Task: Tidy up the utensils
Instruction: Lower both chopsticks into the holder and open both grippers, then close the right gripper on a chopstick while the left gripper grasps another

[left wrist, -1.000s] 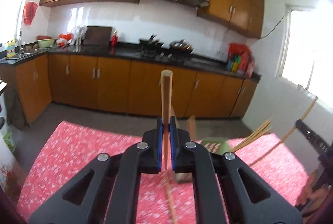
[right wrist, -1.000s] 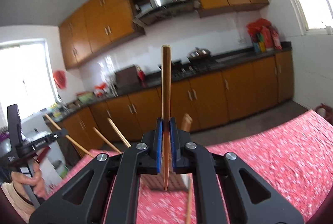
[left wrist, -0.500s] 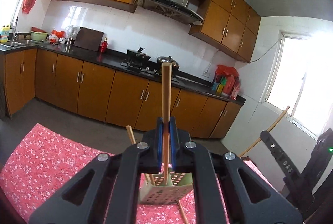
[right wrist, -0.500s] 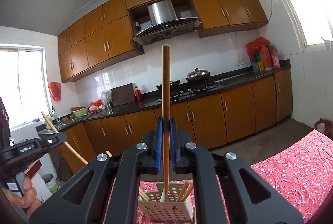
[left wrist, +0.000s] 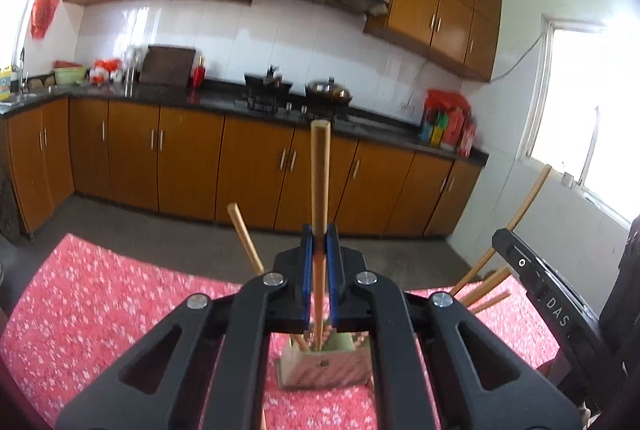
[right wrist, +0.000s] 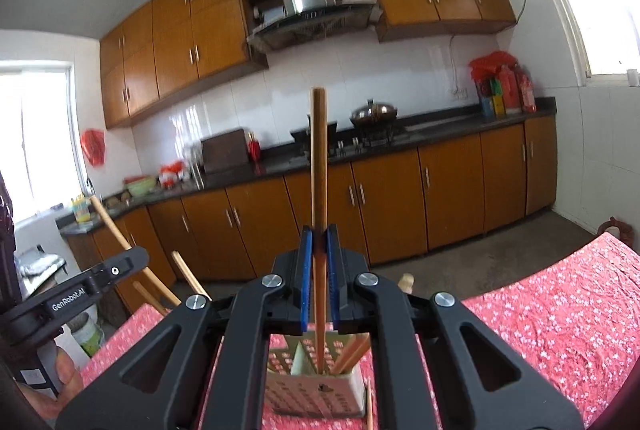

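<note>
Left gripper (left wrist: 319, 278) clamps an upright chopstick (left wrist: 320, 190) above a green holder (left wrist: 324, 366). Right gripper (right wrist: 319, 278) grips another chopstick (right wrist: 319, 170), its tip inside the holder (right wrist: 320, 390).

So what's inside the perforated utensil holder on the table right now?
Wooden chopsticks lean inside the holder. Its bottom is hidden by its walls and the right gripper.

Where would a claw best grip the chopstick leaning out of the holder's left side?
The leaning chopstick: probably its upper shaft, from above, claw across it. Its lower end goes into the holder; the top stands free, tilted left.
</note>
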